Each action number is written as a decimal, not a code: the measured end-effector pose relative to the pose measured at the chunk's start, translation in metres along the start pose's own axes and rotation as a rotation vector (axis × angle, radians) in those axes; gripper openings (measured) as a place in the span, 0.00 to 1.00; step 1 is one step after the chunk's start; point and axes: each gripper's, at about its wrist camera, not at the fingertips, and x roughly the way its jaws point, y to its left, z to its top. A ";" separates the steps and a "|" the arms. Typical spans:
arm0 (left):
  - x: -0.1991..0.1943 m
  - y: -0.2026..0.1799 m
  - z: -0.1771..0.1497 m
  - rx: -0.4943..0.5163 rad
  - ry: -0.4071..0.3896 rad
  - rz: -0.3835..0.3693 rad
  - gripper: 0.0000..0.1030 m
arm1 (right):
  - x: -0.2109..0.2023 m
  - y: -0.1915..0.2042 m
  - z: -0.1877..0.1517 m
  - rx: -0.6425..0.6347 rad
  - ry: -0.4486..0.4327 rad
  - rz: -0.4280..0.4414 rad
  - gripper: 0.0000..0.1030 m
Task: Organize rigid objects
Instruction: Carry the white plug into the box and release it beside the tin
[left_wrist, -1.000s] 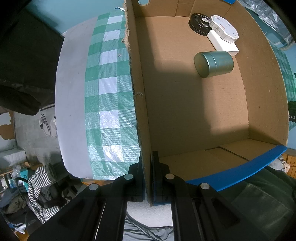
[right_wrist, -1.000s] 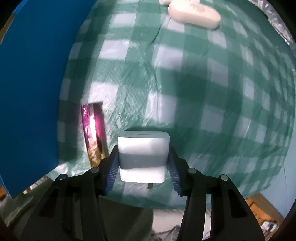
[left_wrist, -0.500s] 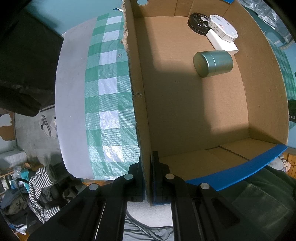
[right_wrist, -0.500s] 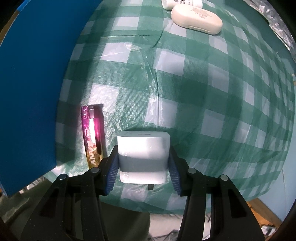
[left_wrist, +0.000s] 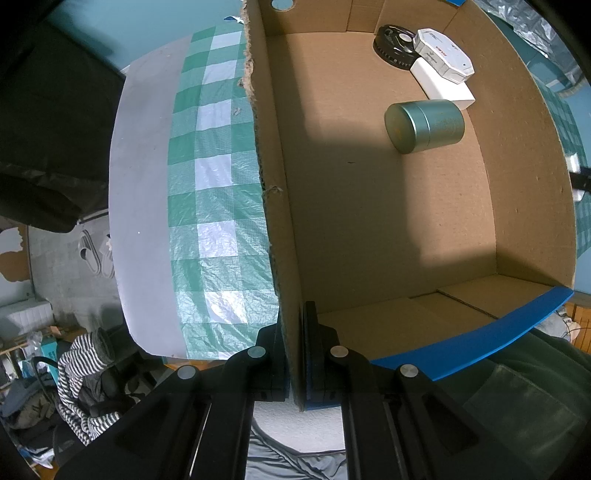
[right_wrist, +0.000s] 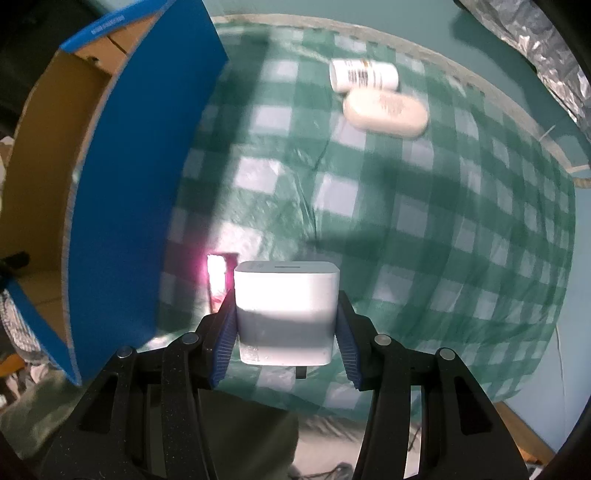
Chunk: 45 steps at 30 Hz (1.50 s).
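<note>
- Your right tool (right_wrist: 286, 325) is clenched on the white charger (right_wrist: 286, 306) and carries it above the counter (right_wrist: 424, 229), so you are mid-transfer.
- Your left tool (left_wrist: 293, 354) pinches the wall of the cardboard box (left_wrist: 273, 206), steadying it.
- Next, I judge, swing left over the blue wall and release inside.
- The charger's slotted face points ahead of the tool, its prong back toward you; its long axis is hard to tell.
</note>
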 end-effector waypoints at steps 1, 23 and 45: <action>0.000 0.000 0.000 -0.001 0.001 -0.001 0.05 | -0.003 0.001 0.002 -0.004 -0.004 0.002 0.48; 0.002 -0.001 0.001 0.000 0.008 0.002 0.05 | -0.079 0.071 0.086 -0.240 -0.122 0.023 0.48; 0.004 0.009 0.000 -0.017 0.015 -0.009 0.05 | -0.026 0.146 0.118 -0.447 -0.035 -0.003 0.48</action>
